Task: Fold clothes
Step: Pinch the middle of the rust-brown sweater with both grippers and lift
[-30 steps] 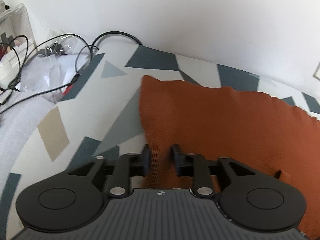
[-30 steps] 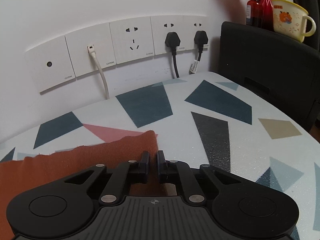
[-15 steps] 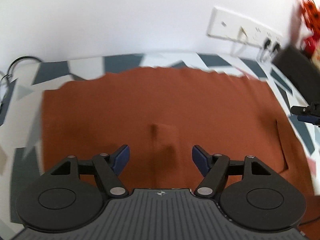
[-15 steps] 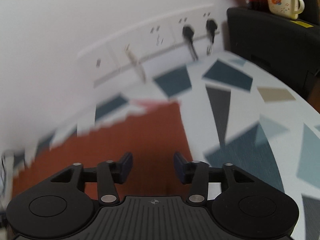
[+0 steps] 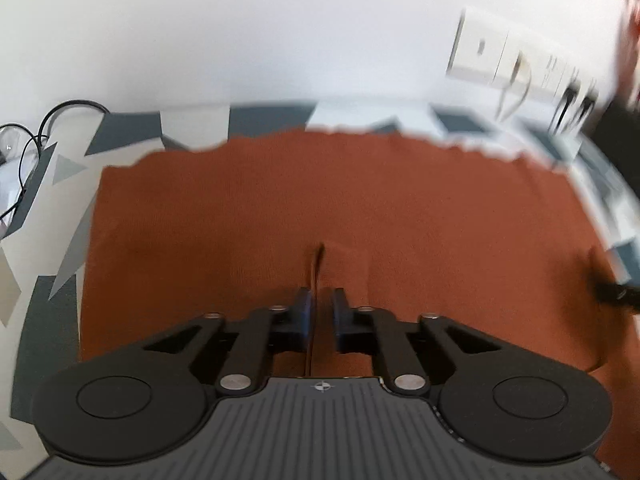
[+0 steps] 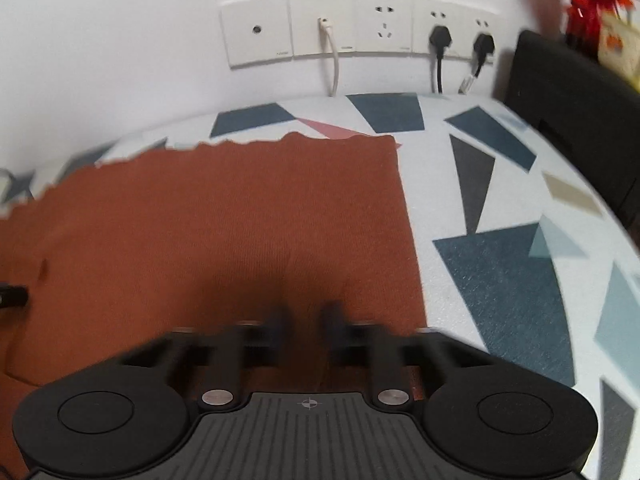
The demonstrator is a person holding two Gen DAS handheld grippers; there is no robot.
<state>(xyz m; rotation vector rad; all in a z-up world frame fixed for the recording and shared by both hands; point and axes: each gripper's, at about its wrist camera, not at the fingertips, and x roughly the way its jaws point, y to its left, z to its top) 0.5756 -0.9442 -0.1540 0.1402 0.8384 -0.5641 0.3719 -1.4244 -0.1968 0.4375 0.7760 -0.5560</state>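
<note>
A rust-orange knit garment (image 5: 320, 200) lies spread flat on a table with a geometric-patterned cloth (image 5: 48, 288); its far edge is wavy. My left gripper (image 5: 320, 304) is low over the garment's near middle, its fingers nearly together around a thin raised ridge of the fabric. In the right wrist view the garment (image 6: 224, 216) fills the left and centre, with its right edge near the middle. My right gripper (image 6: 304, 320) is blurred, fingers a small gap apart, low over the garment near that edge. The right gripper's tip (image 5: 616, 292) shows at the left view's right side.
A white wall with a row of sockets (image 6: 352, 24), a white cable and two black plugs stands behind the table. A black box (image 6: 576, 112) sits at the back right. Black cables (image 5: 36, 140) lie at the far left. Bare patterned cloth (image 6: 504, 240) lies right of the garment.
Both grippers opened and left the garment's far corners, then came back toward its near side. The left has narrowed on a fabric ridge; the right has narrowed too.
</note>
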